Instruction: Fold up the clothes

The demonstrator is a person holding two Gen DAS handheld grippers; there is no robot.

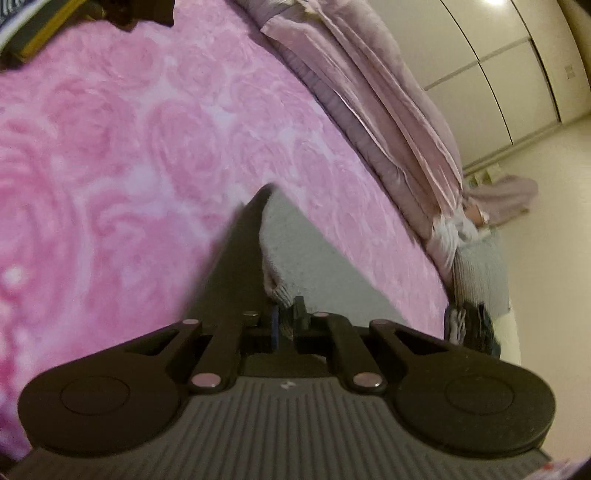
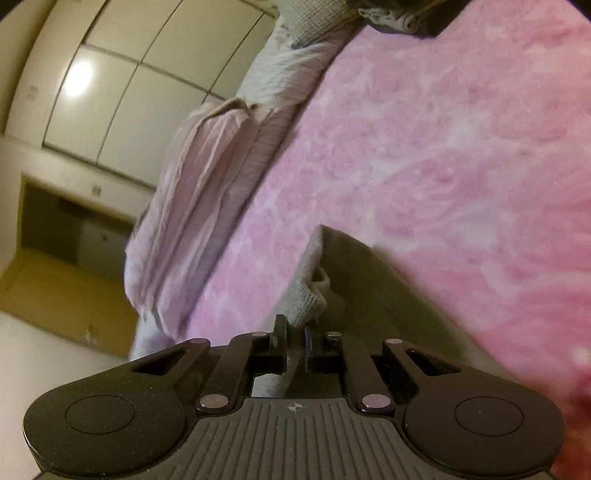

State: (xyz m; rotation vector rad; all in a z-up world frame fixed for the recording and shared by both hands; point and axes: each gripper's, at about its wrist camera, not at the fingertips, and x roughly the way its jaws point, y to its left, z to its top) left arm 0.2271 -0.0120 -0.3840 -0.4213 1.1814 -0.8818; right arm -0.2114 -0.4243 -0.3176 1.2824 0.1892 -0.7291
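A grey knitted garment hangs taut above the pink rose-patterned blanket. My left gripper is shut on its ribbed hem corner, which bunches between the fingers. In the right wrist view the same grey garment stretches away over the pink blanket, and my right gripper is shut on another ribbed corner of it. The rest of the garment is hidden behind the gripper bodies.
A rolled lilac duvet lies along the bed's far edge, seen also as the lilac duvet. White wardrobe doors stand beyond. A grey pillow and dark clothes sit at the bed's end; dark items lie at top left.
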